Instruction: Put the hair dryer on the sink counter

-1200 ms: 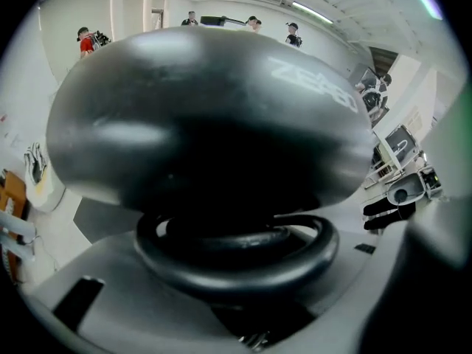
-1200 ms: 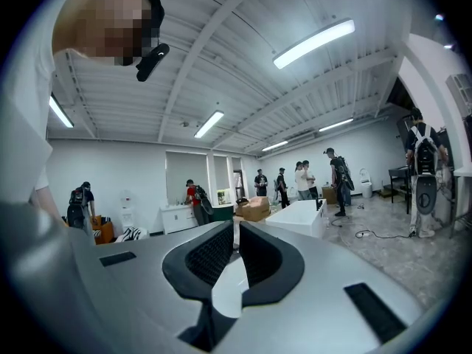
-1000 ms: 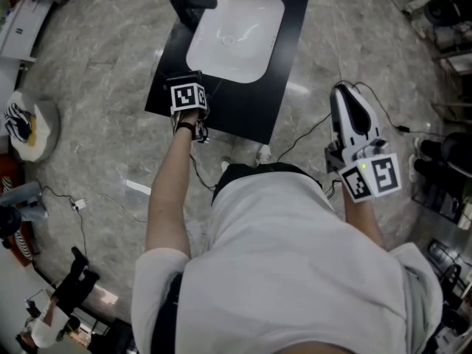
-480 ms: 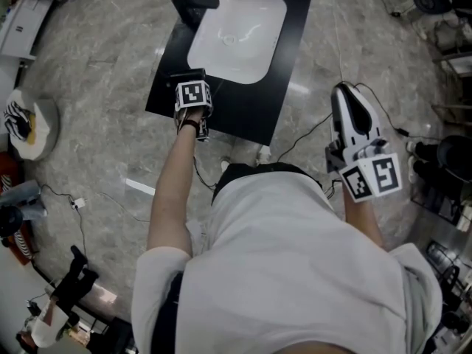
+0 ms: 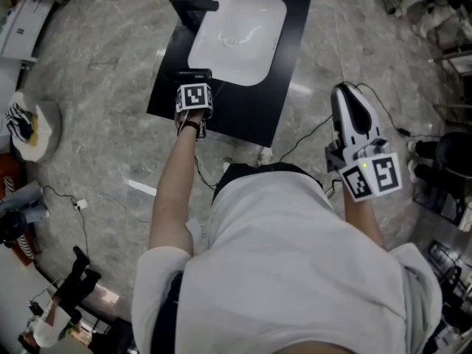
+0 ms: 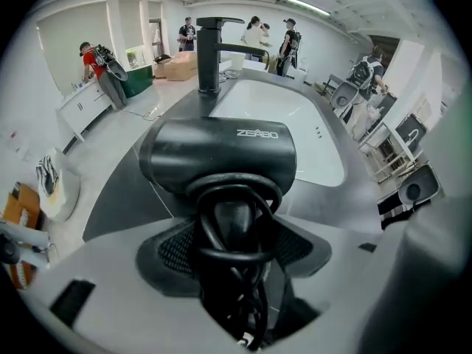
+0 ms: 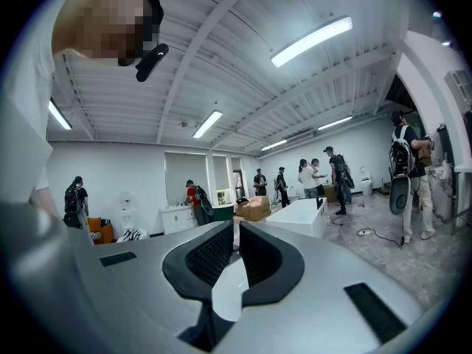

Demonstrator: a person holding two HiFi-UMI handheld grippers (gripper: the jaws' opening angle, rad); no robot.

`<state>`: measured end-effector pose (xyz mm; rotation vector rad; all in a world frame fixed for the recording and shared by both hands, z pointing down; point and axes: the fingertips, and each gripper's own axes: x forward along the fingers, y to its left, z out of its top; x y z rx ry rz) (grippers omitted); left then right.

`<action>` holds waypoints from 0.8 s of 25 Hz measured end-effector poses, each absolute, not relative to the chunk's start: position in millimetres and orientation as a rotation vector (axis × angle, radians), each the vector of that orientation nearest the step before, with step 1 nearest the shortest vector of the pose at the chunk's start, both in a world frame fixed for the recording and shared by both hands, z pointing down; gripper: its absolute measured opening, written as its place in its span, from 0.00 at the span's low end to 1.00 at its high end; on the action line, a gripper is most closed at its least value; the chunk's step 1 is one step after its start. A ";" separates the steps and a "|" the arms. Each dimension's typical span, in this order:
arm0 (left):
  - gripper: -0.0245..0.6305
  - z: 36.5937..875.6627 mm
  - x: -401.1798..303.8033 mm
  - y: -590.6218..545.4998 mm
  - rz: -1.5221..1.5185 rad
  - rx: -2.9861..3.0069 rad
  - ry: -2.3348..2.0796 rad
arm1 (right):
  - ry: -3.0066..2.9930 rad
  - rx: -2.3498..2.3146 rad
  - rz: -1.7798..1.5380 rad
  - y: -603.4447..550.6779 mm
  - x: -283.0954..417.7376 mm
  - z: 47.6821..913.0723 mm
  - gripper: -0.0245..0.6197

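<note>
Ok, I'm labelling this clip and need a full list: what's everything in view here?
sink counter: one, black, on the grey floor
basin: one, white, set in the counter
faucet: one, black, at the basin's far-left edge
hair dryer: one, black, cord wound round its handle, on the counter beside the basin
bystanders: several, mixed clothing, across the room
left hand-held gripper: one, grey, jaws have just been opening, dryer handle between them
right hand-held gripper: one, grey, held aside, jaws nearly together, empty
</note>
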<state>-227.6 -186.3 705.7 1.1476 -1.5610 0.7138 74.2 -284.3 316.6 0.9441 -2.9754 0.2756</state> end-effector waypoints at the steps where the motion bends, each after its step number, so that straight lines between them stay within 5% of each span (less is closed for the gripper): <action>1: 0.46 705.3 -227.6 -186.5 0.712 1.149 -1.562 | -2.977 0.941 0.276 -284.5 73.4 316.2 0.11; 20: 0.40 659.0 -226.5 -178.2 0.588 1.208 -1.660 | -3.044 0.769 0.284 -271.2 42.7 314.0 0.11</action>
